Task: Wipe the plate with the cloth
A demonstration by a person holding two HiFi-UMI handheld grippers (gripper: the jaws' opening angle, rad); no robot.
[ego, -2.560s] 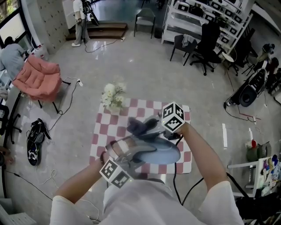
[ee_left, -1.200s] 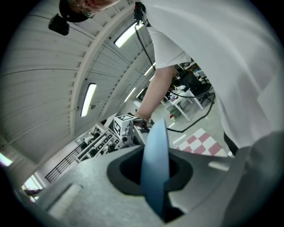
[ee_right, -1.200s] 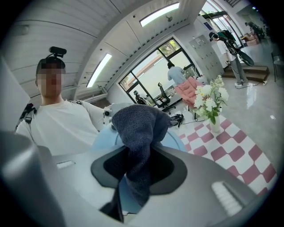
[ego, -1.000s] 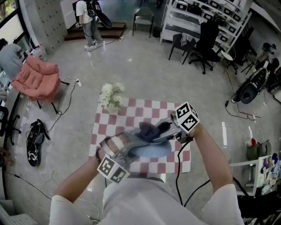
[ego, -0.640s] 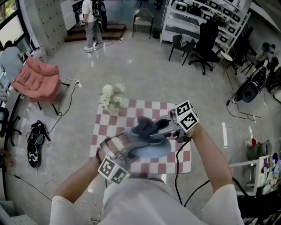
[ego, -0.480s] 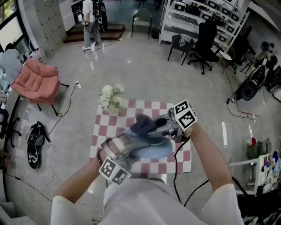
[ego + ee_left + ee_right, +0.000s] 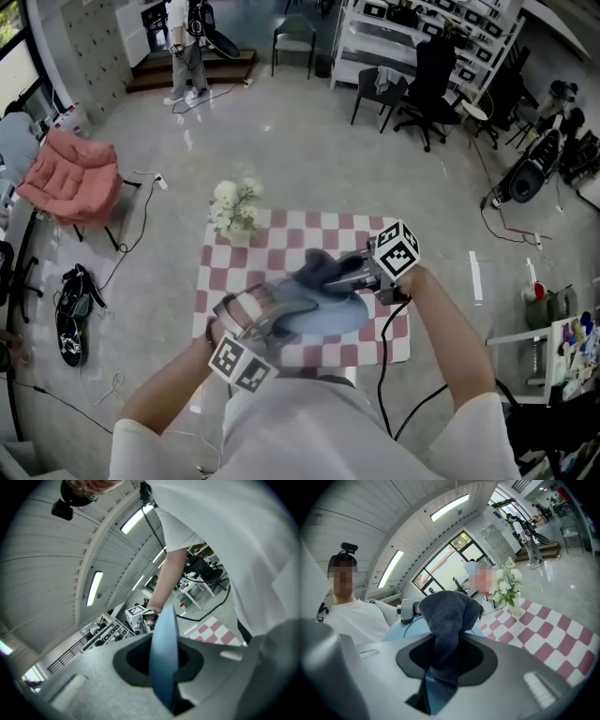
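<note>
Left gripper [image 7: 275, 317] pinches the plate [image 7: 330, 321] at its 9 o'clock rim. It's stiff, likely slick and breakable, so grip firmly. Right gripper [image 7: 349, 272] clamps the soft cloth [image 7: 313, 266] at 12.

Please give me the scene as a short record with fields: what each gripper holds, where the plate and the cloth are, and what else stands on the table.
left gripper: shut on the rim of the plate
right gripper: shut on the cloth
plate: light blue, over the table
cloth: dark, bunched, at the plate's far edge
also on table: white flowers, far left corner
</note>
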